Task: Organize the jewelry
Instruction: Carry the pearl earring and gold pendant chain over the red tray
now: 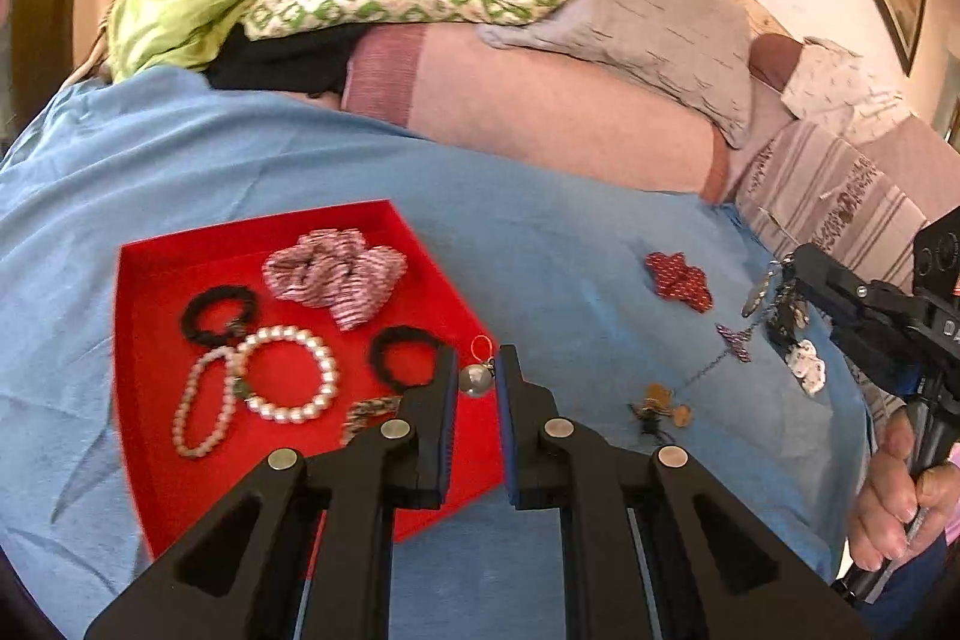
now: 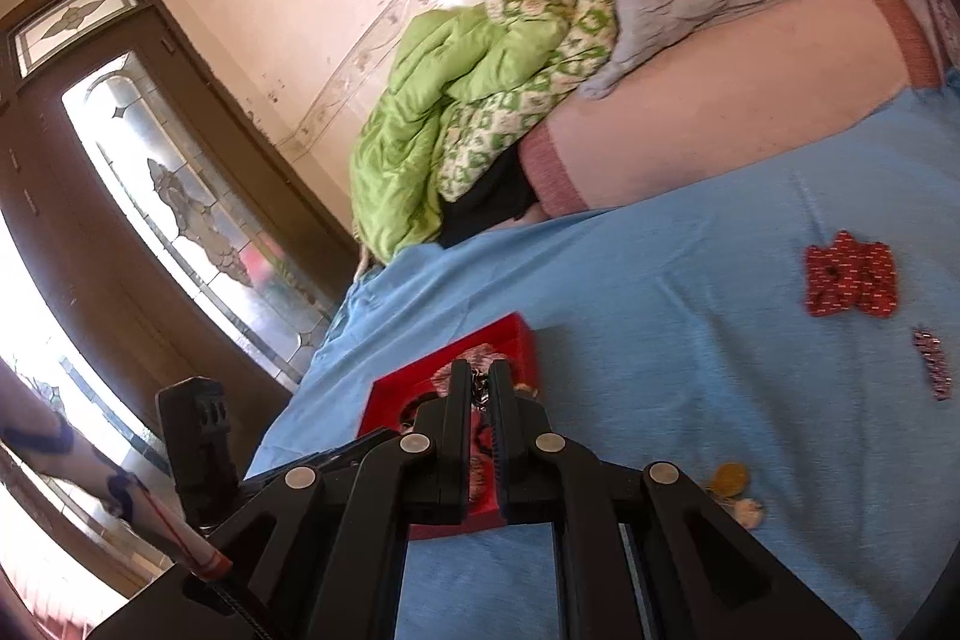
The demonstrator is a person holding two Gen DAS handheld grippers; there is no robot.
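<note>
From the left wrist, the left gripper (image 1: pixel 477 370) hovers at the right edge of a shallow red tray (image 1: pixel 150 280) that rests on a smooth blue sheet (image 1: pixel 540 232) covering the bed. Its fingers stand slightly apart, with a round silver earring (image 1: pixel 476 379) on a thin hoop between them; whether the pads touch it is unclear. In the tray lie two pearl bracelets (image 1: pixel 288 379), two black fuzzy hair ties (image 1: pixel 219 317) and a striped fabric scrunchie (image 1: pixel 336 274). To the right, a red patterned scrunchie (image 1: pixel 678 280) and gold earrings (image 1: pixel 657 406) lie loose on the sheet, with open sheet between them and the tray. The right gripper (image 1: pixel 780 274) pinches a dangling chain necklace (image 1: pixel 756 322).

From the right wrist, the right gripper (image 2: pixel 480 388) is nearly closed on small metal links (image 2: pixel 480 385), above the tray's (image 2: pixel 522 334) near corner.
</note>
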